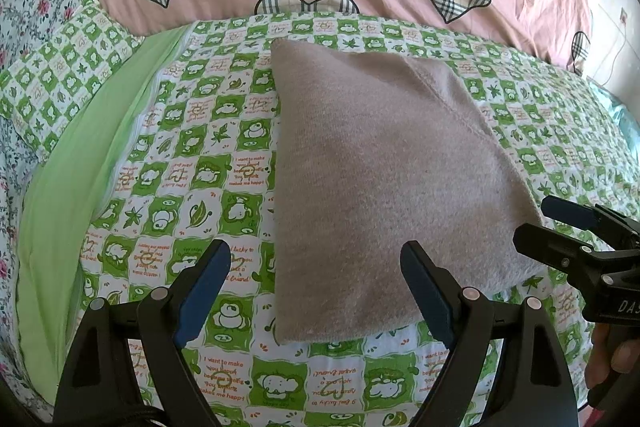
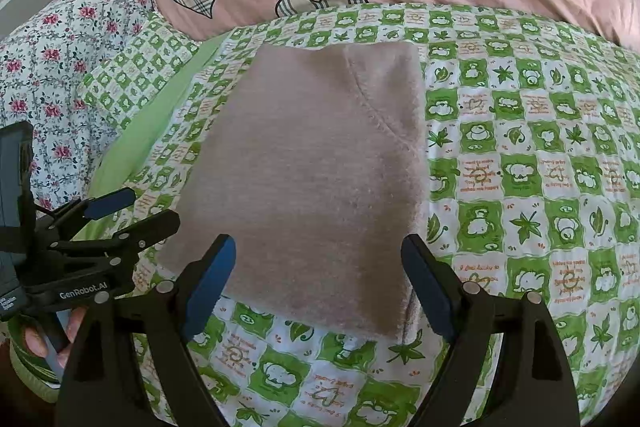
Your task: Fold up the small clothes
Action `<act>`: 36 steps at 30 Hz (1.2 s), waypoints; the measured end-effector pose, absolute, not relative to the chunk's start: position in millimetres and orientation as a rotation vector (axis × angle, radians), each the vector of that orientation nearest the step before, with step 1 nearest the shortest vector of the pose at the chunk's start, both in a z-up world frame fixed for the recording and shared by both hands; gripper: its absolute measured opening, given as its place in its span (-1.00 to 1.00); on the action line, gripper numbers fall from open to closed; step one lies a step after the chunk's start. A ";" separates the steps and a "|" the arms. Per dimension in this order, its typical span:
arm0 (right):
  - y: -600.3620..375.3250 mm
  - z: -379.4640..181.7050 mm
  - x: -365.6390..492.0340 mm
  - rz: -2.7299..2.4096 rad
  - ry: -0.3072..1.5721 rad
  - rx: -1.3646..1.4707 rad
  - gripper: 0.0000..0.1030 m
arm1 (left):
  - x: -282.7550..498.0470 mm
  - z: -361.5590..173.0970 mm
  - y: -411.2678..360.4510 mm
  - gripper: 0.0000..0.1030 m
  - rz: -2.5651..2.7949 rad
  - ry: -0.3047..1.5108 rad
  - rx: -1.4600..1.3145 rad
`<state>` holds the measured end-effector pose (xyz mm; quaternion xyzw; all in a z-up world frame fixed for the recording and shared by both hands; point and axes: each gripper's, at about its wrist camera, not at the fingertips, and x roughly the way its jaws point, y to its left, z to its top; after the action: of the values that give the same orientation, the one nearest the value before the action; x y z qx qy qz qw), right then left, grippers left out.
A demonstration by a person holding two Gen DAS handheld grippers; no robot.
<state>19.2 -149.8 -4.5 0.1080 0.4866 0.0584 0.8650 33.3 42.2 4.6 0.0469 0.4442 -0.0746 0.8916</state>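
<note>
The folded pinkish-grey fleece garment [image 1: 384,187] on the bed looks soft, light and floppy. Both my grippers, left [image 1: 316,291] and right [image 2: 320,283], have fingers wide open, empty. I'd pinch its near corners.

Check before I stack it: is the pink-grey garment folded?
Folded: the garment lies as a compact rectangle, a seam crossing its top layer.

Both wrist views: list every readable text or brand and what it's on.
"GenRobot.AI": black left gripper body.
"DAS", cut off by the frame edge: black right gripper body.
"I want to make you happy": green-and-white checked bedsheet; its other orange lines are mirrored or too blurred.
Folded beige knit garment: no text.
</note>
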 end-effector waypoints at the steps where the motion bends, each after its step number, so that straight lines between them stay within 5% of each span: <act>1: -149.3 -4.2 19.6 0.123 1.019 0.225 0.65 | 33.1 5.2 42.0 0.70 -0.155 0.922 0.098; 36: -149.7 1.0 21.2 0.126 1.014 0.224 0.66 | 33.8 9.1 37.6 0.71 -0.157 0.907 0.100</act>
<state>21.2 -149.7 1.0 0.1071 0.4841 0.0602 0.8664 33.8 37.6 9.1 0.0484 0.4373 -0.0755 0.8948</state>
